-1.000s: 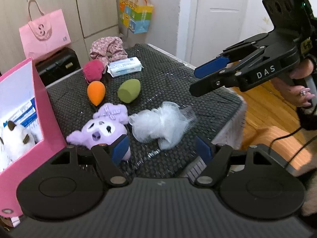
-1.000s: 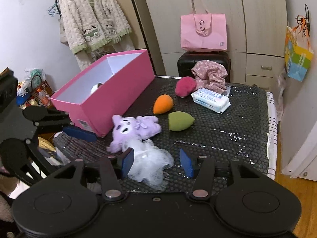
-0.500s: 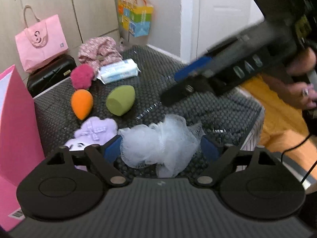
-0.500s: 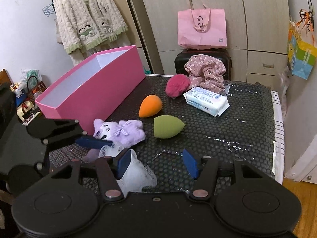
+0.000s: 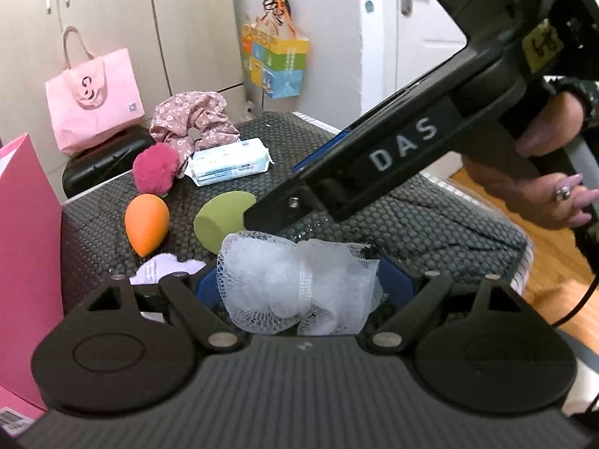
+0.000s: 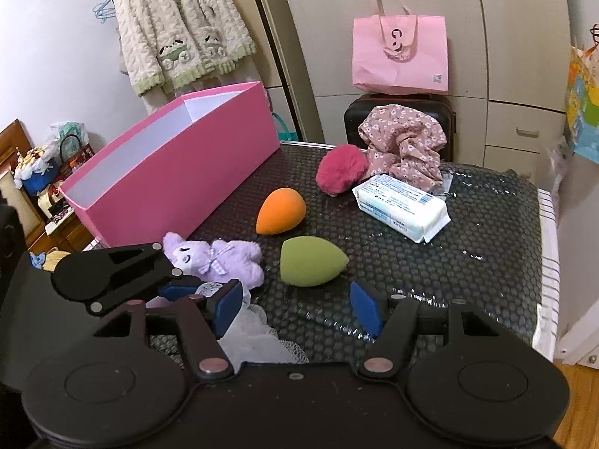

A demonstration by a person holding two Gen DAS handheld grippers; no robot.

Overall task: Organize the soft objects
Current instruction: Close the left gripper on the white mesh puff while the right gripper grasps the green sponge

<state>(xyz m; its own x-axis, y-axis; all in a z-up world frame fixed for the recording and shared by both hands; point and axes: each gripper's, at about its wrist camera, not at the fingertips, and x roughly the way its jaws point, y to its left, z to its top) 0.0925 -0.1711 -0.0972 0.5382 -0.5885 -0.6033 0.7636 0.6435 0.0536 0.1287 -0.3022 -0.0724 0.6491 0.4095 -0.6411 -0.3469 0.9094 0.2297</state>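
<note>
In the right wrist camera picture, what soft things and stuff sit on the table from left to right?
Pink box → purple plush toy → orange sponge → green sponge → pink pompom → wipes pack.

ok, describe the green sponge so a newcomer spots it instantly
Start at the long pink box on the black mat. Beside it lies a purple plush; the green sponge sits just right of that. It is a smooth olive teardrop; its orange twin lies farther back.
</note>
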